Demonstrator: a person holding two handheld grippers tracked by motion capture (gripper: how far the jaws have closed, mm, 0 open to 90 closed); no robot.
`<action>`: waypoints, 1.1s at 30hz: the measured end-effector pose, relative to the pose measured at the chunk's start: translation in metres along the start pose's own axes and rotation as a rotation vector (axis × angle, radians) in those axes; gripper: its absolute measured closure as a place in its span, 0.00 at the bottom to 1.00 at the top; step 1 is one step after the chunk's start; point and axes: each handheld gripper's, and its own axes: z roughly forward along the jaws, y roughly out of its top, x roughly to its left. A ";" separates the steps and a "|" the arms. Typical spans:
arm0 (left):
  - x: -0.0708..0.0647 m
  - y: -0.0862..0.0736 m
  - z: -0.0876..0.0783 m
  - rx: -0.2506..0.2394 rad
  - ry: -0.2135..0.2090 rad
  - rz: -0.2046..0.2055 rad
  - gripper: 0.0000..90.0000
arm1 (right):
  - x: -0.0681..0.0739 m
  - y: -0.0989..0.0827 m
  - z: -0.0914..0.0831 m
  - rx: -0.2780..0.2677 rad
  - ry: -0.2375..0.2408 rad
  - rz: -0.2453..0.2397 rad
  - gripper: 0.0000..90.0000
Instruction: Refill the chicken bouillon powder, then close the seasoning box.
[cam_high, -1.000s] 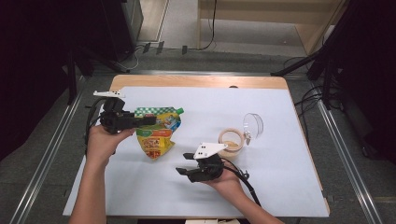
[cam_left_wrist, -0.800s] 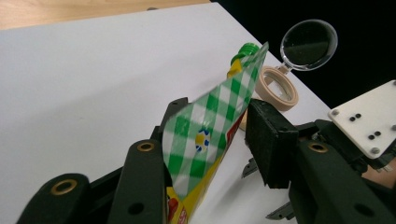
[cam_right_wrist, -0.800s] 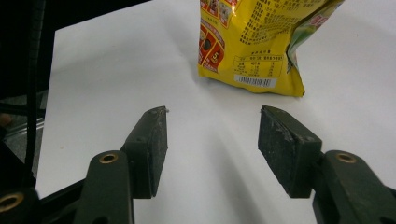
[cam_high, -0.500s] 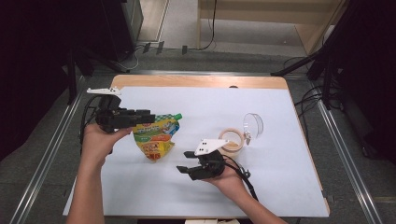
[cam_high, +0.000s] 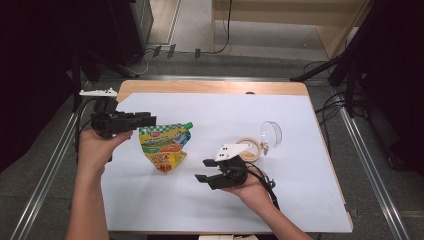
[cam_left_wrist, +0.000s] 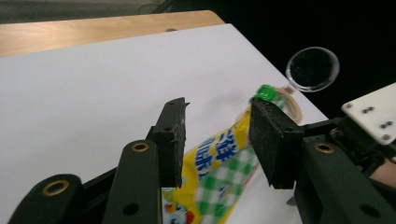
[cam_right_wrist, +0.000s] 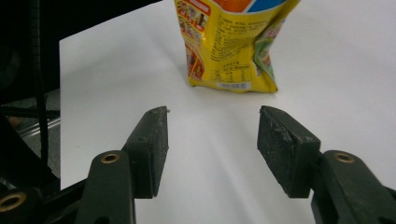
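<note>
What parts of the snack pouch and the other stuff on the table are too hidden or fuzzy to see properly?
- Yellow spouted pouch: its print is too small to read in the high view; the left tongs cover part of it in the left gripper view; the top edge cuts it off in the right gripper view.
- Tape roll: the grey plate on the right tongs covers its near side in the high view.
- Clear round lid: too small to identify for certain.

My left gripper (cam_high: 149, 120) has backed off the pouch (cam_high: 163, 146) toward the table's left edge, its jaws just opening, seemingly clear of the pouch. My right gripper (cam_high: 201, 170) has lifted slightly.
</note>
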 end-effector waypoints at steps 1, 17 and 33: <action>0.003 -0.001 -0.001 -0.001 0.004 -0.003 0.63 | -0.001 0.000 -0.001 -0.001 0.002 0.005 0.50; 0.032 -0.018 0.010 0.014 0.085 -0.050 0.54 | -0.017 0.014 -0.038 -0.031 -0.042 0.043 0.51; 0.045 -0.031 0.025 0.050 0.086 -0.074 0.52 | -0.040 0.024 -0.084 -0.059 -0.090 0.083 0.51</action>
